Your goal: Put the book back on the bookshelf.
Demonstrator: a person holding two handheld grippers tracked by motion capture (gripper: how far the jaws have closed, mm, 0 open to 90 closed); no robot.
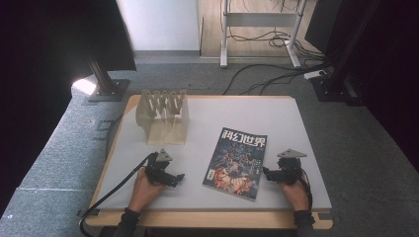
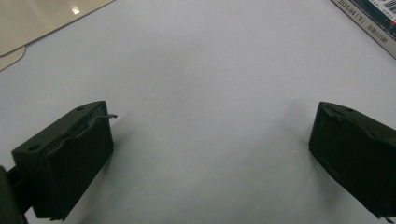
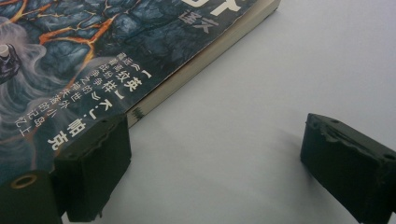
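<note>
Glossy magazine with a dark blue-and-orange illustrated cover and white Chinese title (image 1: pixel 236 163) lies flat, cover up, on the pale grey desk with light wood edging (image 1: pixel 257 111), right of centre and near the person's edge, turned a little so its top leans to the right. Right tongs (image 1: pixel 267 173) sit low on the desk just beside the magazine's right edge, held in the person's right hand (image 1: pixel 292 190); jaws spread wide, nothing clamped. In the right gripper view the magazine (image 3: pixel 93 60) runs along the left, its pale page edge facing the gap; one black jaw stands at the cover's corner, whether it touches cannot be told, the other jaw is well apart over bare desk (image 3: pixel 243 107). Left tongs (image 1: pixel 179 177) rest left of the magazine, apart from it, in the left hand (image 1: pixel 146 187), jaws released and wide, only bare desk (image 2: pixel 205 93) between them; a corner of the magazine (image 2: pixel 373 21) with a barcode shows at upper right of the left gripper view. Behind the left hand, toward the far left of the desk, stands a beige slotted rack with upright dividers (image 1: pixel 163 116), apart from everything else.
</note>
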